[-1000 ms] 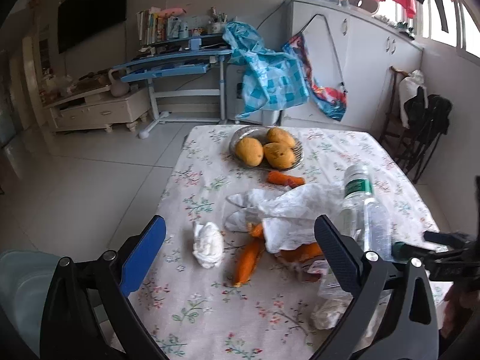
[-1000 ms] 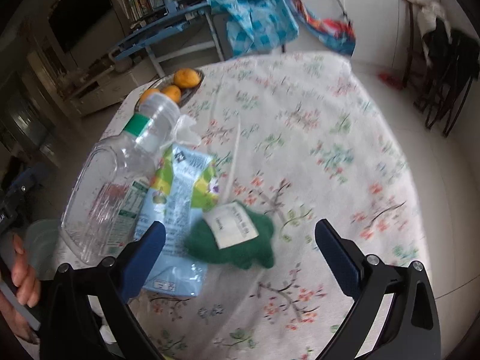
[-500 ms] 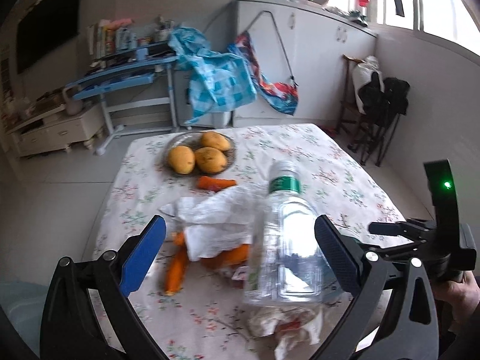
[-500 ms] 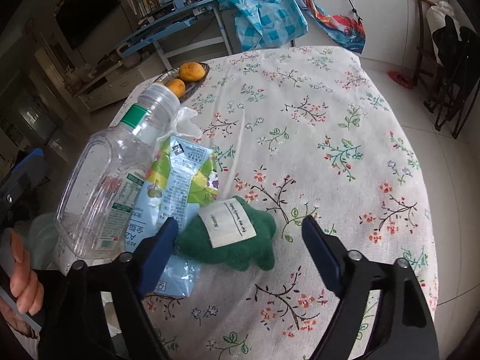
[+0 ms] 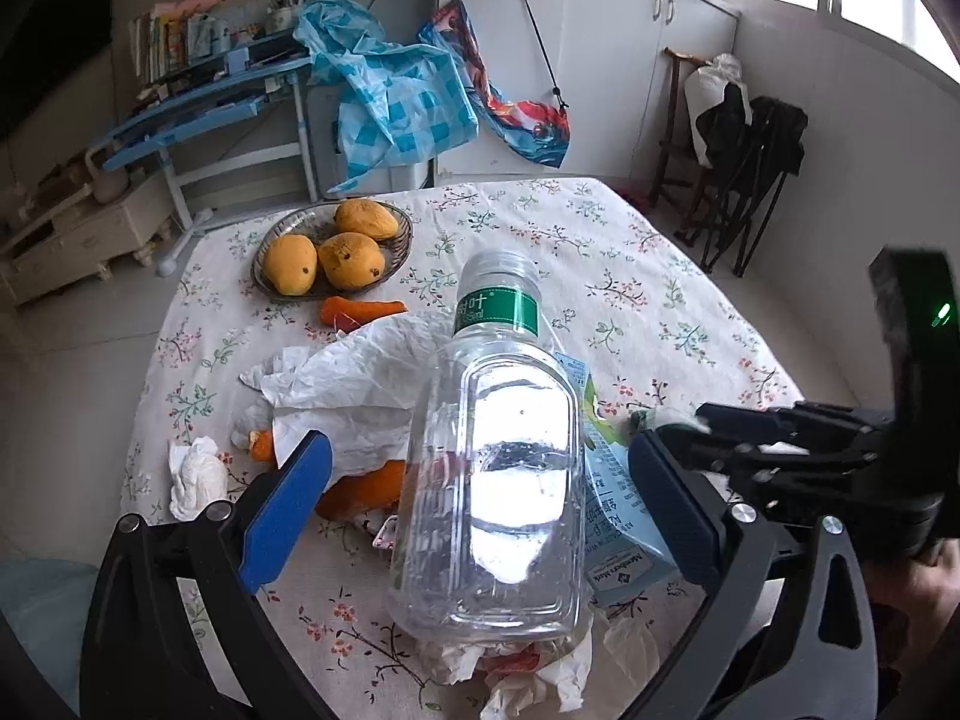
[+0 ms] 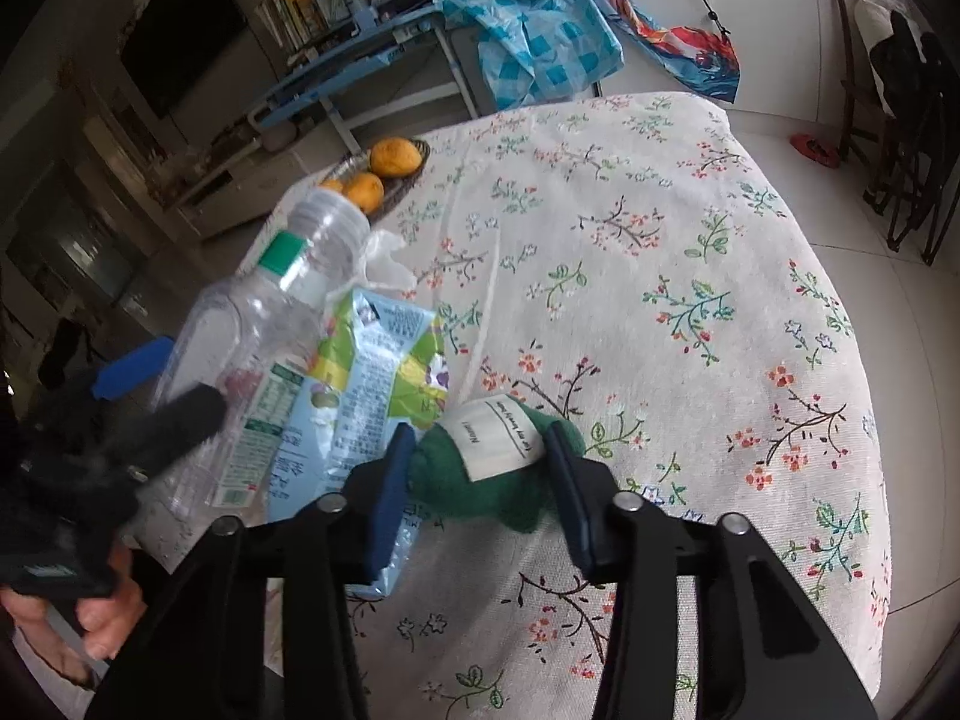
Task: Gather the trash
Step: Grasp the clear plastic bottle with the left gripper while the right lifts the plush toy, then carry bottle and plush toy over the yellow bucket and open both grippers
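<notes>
A clear plastic bottle (image 5: 498,480) with a green label lies tilted on a juice carton (image 5: 618,540) and crumpled wrappers. My left gripper (image 5: 480,507) is open, with the bottle between its blue pads and touching neither. From the right wrist view, the left gripper (image 6: 180,384) flanks the bottle (image 6: 258,360). My right gripper (image 6: 480,480) is closing, and its pads press both sides of a green cloth (image 6: 480,492) with a white label, beside the carton (image 6: 372,378). The right gripper (image 5: 678,426) shows at the right of the left wrist view.
A white plastic bag (image 5: 360,390) covers carrots (image 5: 360,312). A tissue ball (image 5: 195,468) lies near the table's left edge. A bowl (image 5: 270,288) of mangoes sits at the far side. The floral tablecloth (image 6: 660,300) is bare to the right. A person's hand (image 6: 102,612) holds the left gripper.
My left gripper swung right from the tissue ball to the bottle, which now lies between its open jaws. The right jaws narrowed from wide open onto the green cloth.
</notes>
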`<state>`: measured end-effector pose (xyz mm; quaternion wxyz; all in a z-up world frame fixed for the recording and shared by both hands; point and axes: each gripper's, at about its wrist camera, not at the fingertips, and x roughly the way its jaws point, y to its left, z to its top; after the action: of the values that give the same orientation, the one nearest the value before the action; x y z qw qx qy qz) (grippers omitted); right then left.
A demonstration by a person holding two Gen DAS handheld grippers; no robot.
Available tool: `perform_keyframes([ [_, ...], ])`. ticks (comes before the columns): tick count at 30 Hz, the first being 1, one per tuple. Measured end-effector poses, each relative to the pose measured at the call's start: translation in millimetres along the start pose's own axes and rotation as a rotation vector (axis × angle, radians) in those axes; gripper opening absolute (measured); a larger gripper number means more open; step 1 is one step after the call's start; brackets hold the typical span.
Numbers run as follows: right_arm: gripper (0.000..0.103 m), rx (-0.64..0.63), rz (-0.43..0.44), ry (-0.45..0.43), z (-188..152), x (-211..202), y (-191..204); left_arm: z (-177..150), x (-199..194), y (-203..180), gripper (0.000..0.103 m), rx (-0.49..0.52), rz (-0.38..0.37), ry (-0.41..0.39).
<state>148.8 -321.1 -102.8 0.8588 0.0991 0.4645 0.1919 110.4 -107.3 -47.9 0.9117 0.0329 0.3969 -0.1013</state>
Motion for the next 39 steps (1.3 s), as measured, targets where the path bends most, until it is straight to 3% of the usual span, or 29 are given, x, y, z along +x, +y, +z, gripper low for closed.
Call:
perform_keyframes([
  [4, 0.039, 0.060, 0.048, -0.007, 1, -2, -12, -2, 5, -13, 0.092, 0.071, 0.109, -0.006],
  [6, 0.039, 0.082, 0.071, -0.015, 1, -4, -15, 0, 6, -14, 0.078, 0.077, 0.123, -0.004],
  [8, 0.038, 0.098, 0.092, -0.028, 3, -7, -17, 0, 6, -10, 0.056, 0.061, 0.087, 0.008],
  [13, 0.038, 0.110, 0.135, -0.061, 6, -14, -17, 0, 3, -3, 0.054, 0.033, 0.059, -0.006],
  [19, 0.038, 0.099, 0.205, -0.093, 10, -22, -10, 0, -18, 16, 0.053, -0.020, 0.029, -0.081],
  [26, 0.038, 0.054, 0.368, -0.126, 7, -39, 14, -7, -54, 48, 0.053, -0.124, -0.020, -0.143],
  [32, 0.038, -0.006, 0.548, -0.059, -30, -47, 52, -30, -94, 61, 0.053, -0.151, 0.012, -0.182],
  [39, 0.038, -0.120, 0.596, 0.089, -95, -55, 95, -78, -137, 61, 0.053, -0.158, 0.048, -0.157],
])
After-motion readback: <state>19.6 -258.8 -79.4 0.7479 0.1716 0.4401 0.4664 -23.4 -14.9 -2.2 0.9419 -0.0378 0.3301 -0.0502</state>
